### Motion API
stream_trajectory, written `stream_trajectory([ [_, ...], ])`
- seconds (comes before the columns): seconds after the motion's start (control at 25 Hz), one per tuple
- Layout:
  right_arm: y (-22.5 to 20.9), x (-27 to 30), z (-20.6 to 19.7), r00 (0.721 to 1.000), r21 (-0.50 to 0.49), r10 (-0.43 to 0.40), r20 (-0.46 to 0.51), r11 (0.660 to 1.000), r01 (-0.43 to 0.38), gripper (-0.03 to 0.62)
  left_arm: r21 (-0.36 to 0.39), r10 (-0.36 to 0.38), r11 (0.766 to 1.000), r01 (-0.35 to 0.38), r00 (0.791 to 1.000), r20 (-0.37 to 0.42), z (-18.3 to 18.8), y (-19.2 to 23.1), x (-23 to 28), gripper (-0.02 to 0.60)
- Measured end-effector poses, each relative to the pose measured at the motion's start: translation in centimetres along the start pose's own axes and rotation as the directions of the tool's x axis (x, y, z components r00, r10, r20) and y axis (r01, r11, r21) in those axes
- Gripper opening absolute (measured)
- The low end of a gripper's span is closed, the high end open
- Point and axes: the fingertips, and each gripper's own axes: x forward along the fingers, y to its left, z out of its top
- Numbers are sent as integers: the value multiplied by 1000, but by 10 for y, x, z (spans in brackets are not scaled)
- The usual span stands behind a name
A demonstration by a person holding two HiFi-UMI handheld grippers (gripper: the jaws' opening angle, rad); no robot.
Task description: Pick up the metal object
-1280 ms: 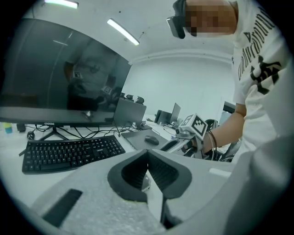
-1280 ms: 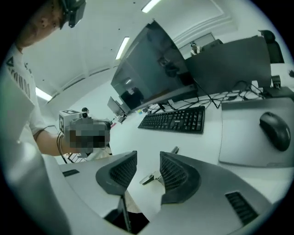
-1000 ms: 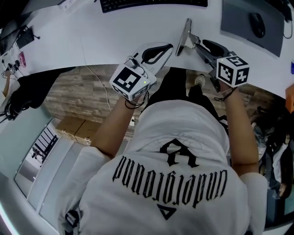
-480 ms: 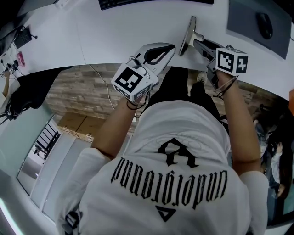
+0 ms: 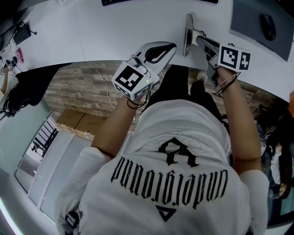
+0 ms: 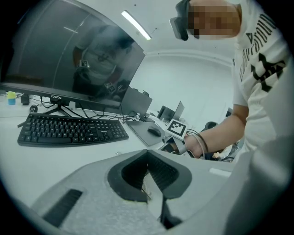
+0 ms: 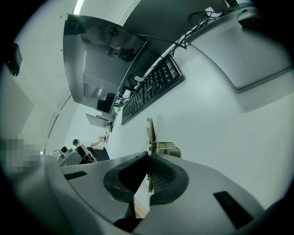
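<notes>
The metal object [image 5: 188,33] is a thin shiny plate with a small foot, standing on edge on the white desk [image 5: 119,36]. My right gripper [image 5: 199,39] reaches it from the right and is shut on it. In the right gripper view the metal object [image 7: 149,131] runs edge-on straight into the closed pads of my right gripper [image 7: 148,157]. My left gripper [image 5: 172,46] hovers at the desk's front edge, left of the plate, a short way apart from it. In its own view my left gripper [image 6: 148,152] is shut with nothing between its pads.
A black keyboard [image 5: 151,2] lies at the back of the desk, below a dark monitor [image 6: 69,55]. A grey mouse pad [image 5: 257,34] with a mouse [image 5: 268,26] lies at the right. The desk's curved front edge runs just under both grippers.
My right gripper has moved forward and left up to the metal plate, and its jaws have closed on it. The left gripper has hardly moved.
</notes>
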Motion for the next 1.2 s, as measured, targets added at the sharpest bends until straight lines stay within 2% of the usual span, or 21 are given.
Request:
stream_trajectory([
  [0.44, 34, -17, 4, 997, -140, 68, 41, 988, -61, 14, 8, 40, 999, -40, 998, 41, 1, -15, -15, 15],
  [0.72, 64, -62, 0, 985, -233, 130, 114, 967, -100, 14, 45, 60, 997, -63, 995, 74, 5, -54, -25, 15],
  [0.92, 84, -108, -9, 960, -308, 197, 198, 942, -130, 14, 102, 103, 988, -115, 988, 119, 12, -81, -39, 15],
  [1.2, 123, -202, -30, 925, -462, 253, 285, 881, -98, 14, 184, 139, 967, -175, 971, 195, 43, -144, -61, 15],
])
